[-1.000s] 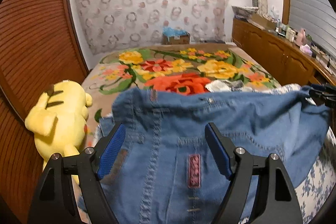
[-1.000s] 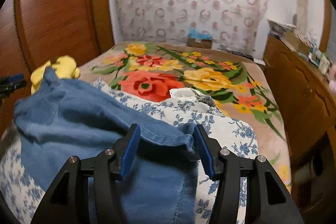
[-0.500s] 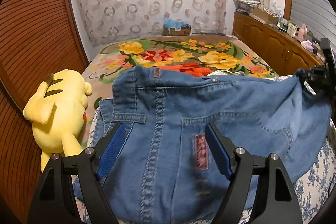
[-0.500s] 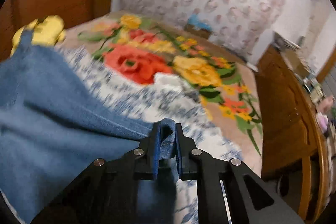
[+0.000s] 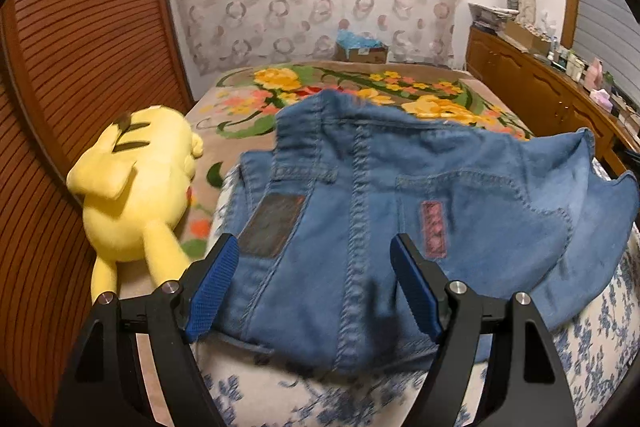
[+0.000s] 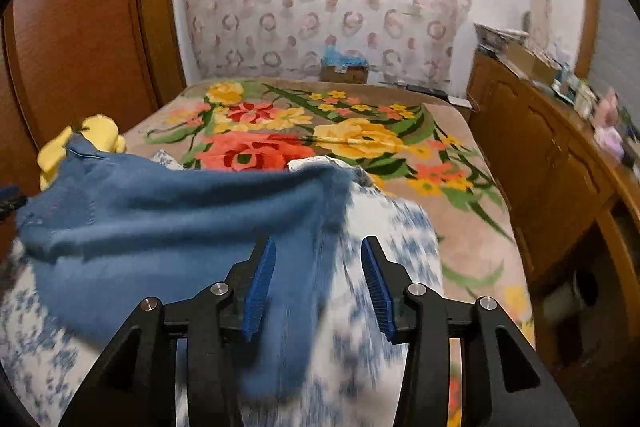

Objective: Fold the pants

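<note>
Blue denim pants [image 5: 360, 207] lie back-side up on a white quilt with blue flowers [image 5: 592, 339], with the waistband toward the far side. A leather patch and a pink label show on the back pockets. My left gripper [image 5: 314, 247] hovers open and wide over the seat of the pants, and its pads press on nothing. In the right wrist view the pants [image 6: 160, 227] spread to the left. My right gripper [image 6: 319, 251] has its jaws opening. A loose denim edge hangs between them by the left pad, ungripped.
A yellow plush toy [image 5: 136, 179] lies left of the pants on the flowered bed blanket [image 6: 360, 139]. A slatted wooden wardrobe [image 5: 80, 47] stands on the left. A wooden cabinet [image 6: 540, 155] with clutter on top runs along the right. A cardboard box [image 5: 362, 51] sits beyond the bed.
My right gripper clamped on the denim edge half a second ago; now its jaws stand apart and the edge hangs free. The pants have spread flatter, showing the leather patch.
</note>
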`<state>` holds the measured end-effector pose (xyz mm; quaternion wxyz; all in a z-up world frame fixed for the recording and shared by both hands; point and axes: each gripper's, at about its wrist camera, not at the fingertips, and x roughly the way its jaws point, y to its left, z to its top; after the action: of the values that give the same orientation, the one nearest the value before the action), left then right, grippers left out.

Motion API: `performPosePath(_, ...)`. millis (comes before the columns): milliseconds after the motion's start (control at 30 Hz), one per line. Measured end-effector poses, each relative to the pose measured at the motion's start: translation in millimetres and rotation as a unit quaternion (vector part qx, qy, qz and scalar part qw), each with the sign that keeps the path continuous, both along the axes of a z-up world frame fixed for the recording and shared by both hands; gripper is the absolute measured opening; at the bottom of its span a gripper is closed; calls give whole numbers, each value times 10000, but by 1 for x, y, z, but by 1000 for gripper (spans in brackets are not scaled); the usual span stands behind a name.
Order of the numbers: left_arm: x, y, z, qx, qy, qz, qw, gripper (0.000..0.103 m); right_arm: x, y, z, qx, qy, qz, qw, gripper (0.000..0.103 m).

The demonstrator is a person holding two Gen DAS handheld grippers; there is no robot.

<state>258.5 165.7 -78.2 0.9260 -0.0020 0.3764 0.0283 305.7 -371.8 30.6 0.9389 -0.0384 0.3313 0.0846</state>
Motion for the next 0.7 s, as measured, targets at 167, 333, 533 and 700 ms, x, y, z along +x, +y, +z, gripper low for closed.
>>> performPosePath(167, -8, 13, -5, -8, 50, 111, 9999, 79, -50, -17, -2, 167, 130, -47, 9998, 48)
performPosePath(333, -12, 23, -8, -41, 52, 223, 9997, 79, -60, -12, -9, 177, 437, 187, 9987, 48)
performPosePath(533, -10, 39, -17, -157, 111, 421, 9989, 79, -23, 6, -23, 265, 723, 541, 9956, 48)
performPosePath(700, -5, 45, -31, -195, 339, 448, 9982, 79, -3, 7, -32, 245, 796, 662, 9943, 48)
